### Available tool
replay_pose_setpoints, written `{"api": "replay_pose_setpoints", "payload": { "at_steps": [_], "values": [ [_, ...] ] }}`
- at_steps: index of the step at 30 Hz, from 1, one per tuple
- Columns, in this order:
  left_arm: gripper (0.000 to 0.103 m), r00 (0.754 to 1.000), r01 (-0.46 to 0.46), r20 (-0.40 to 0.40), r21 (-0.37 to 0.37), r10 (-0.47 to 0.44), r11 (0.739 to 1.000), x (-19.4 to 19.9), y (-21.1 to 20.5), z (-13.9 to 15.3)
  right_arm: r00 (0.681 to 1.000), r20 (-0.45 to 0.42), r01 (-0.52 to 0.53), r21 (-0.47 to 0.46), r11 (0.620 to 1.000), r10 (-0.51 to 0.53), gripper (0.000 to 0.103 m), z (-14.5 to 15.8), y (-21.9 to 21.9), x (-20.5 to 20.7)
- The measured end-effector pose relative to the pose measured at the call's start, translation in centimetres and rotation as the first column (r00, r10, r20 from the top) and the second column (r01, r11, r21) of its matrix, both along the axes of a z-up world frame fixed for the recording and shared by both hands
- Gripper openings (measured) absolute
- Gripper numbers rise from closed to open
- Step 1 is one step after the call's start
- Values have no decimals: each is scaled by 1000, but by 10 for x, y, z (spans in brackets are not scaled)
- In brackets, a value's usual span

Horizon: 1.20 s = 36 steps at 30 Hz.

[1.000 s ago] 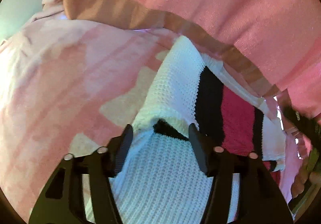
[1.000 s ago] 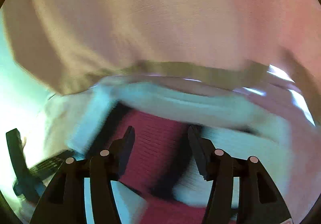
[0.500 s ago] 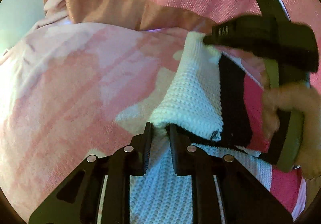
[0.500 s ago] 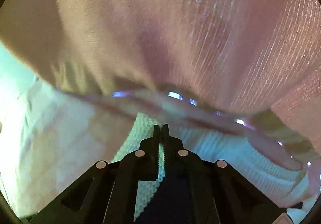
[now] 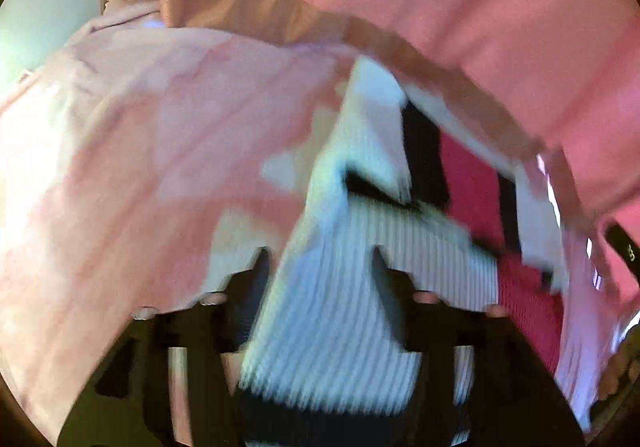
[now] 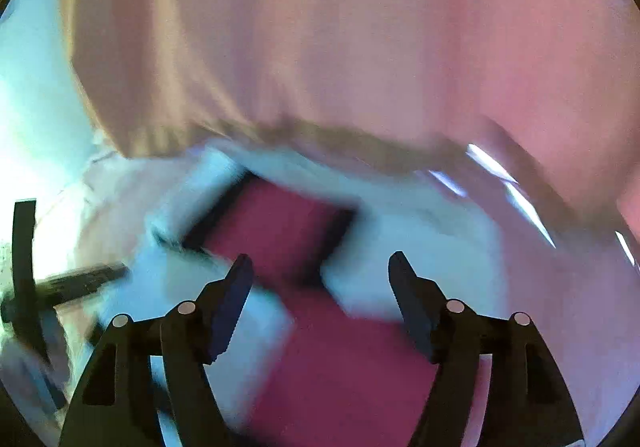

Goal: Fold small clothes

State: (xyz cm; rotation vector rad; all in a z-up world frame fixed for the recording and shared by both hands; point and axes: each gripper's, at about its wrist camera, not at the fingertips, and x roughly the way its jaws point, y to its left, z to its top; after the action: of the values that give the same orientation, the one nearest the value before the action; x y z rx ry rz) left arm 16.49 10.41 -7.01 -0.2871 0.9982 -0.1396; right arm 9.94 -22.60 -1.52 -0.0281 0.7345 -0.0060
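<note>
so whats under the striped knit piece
The striped knit piece lies on a pale pink patterned cloth, which shows all around its left side. Its far edge runs under the person's pink top. What lies beneath the cloth is covered.

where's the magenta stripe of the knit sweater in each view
Left wrist: magenta stripe sits right of centre, between black bands, right of the left gripper.
Right wrist: magenta stripe sits centre-left and runs down between the fingers of the right gripper.
Shared landmark: the pink garment's hem across the top of both views.
</note>
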Motion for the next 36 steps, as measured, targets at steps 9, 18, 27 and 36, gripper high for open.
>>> {"api": "replay_pose_setpoints", "payload": {
  "at_steps": [9, 18, 27, 36],
  "values": [
    [70, 956, 61, -292, 63, -41, 996, -93, 0, -20, 938, -275, 261, 155, 953, -212, 70, -96, -76, -193],
    [76, 984, 38, -178, 135, -14, 990, -157, -10, -31, 946, -293, 221, 267, 938, -140, 70, -140, -50, -210],
    [8, 991, -34, -135, -95, 21, 995, -169, 18, -27, 970, -206, 198, 350, 916, -131, 11, -126, -60, -227],
    [5, 984, 163, -60, -110, -170, 980, -266, -20, 30, 975, -137, 206, 276, 939, -174, 10, -67, -81, -324]
  ]
}}
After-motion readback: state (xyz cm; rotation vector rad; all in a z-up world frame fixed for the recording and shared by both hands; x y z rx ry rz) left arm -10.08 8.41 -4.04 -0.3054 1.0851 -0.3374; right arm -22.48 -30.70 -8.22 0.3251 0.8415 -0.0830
